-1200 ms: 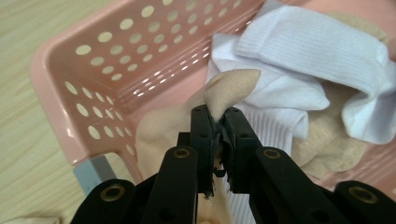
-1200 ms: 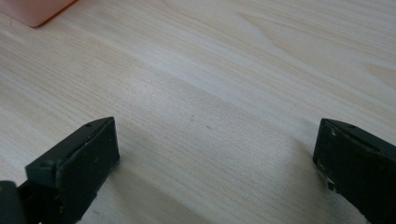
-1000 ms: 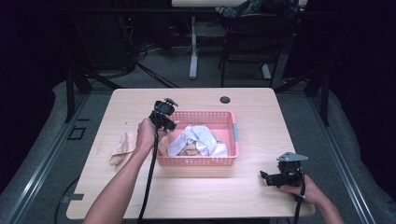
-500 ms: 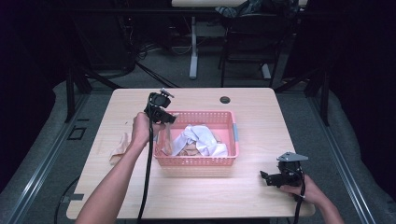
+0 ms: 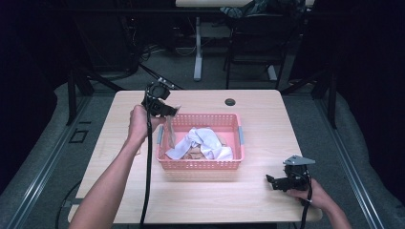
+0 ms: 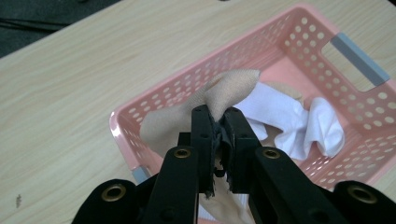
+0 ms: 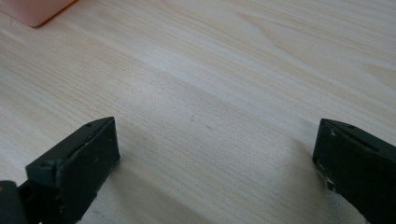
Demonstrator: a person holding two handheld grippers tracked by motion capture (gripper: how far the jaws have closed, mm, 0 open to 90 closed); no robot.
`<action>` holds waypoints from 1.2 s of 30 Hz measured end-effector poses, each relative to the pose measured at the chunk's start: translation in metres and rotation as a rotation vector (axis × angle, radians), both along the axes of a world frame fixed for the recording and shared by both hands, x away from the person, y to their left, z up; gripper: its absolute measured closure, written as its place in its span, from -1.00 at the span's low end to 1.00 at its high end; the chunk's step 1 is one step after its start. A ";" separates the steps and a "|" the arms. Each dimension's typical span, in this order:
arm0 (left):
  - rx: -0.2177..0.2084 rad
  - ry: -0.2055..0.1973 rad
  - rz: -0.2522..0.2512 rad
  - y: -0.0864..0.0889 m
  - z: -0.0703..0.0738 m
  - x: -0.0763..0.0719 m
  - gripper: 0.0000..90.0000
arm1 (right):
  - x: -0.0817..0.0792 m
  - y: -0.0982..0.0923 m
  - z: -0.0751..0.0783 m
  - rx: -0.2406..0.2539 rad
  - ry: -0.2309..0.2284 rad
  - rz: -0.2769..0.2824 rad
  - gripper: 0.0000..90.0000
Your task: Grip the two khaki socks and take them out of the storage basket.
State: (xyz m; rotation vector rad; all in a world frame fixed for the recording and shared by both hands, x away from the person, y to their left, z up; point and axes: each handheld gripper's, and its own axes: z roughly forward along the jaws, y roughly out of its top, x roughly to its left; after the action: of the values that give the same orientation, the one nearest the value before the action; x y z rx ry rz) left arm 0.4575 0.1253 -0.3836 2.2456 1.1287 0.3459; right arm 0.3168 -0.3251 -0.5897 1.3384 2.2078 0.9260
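Note:
A pink perforated basket (image 5: 200,165) stands mid-table and holds a crumpled white cloth (image 5: 202,139) over some tan pieces. My left gripper (image 5: 165,110) hovers above the basket's far left corner, shut on a tan cloth (image 5: 169,131) that hangs down from it into the basket. In the left gripper view the jaws (image 6: 219,115) pinch a fold of that tan cloth (image 6: 233,84), with the white cloth (image 6: 285,114) and the basket rim (image 6: 280,43) beyond. My right gripper (image 5: 273,181) rests low at the table's near right, open, with bare wood between its jaws (image 7: 215,144).
A black round grommet (image 5: 230,101) sits in the tabletop behind the basket. The left gripper's cable (image 5: 147,181) hangs along the forearm to the front edge. Dark floor, table legs and chairs lie beyond the far edge.
The left gripper has risen from the basket's left end, drawing the tan cloth up with it. The right gripper has stayed where it was.

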 end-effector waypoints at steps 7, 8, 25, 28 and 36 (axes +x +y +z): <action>-0.009 -0.041 0.004 0.007 0.022 -0.007 0.86 | 0.000 0.000 0.001 -0.008 0.004 0.002 -1.00; -0.011 -0.050 0.005 0.010 0.027 -0.008 0.86 | 0.000 -0.001 0.001 -0.004 0.005 0.004 -1.00; -0.012 -0.110 0.110 0.084 0.054 -0.032 0.86 | 0.000 0.000 0.000 -0.007 0.002 -0.003 -1.00; -0.008 -0.099 0.139 0.100 0.049 -0.036 0.86 | -0.001 0.000 0.001 -0.008 0.003 -0.005 -1.00; -0.011 -0.016 0.202 0.130 0.013 -0.036 0.86 | -0.001 0.000 0.000 -0.002 -0.002 -0.005 -1.00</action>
State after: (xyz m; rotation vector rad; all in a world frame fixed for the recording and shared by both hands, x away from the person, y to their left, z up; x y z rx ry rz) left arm 0.4214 0.2554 -0.3708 2.1196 1.3494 0.4371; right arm 0.3163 -0.3247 -0.5895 1.3413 2.2024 0.9230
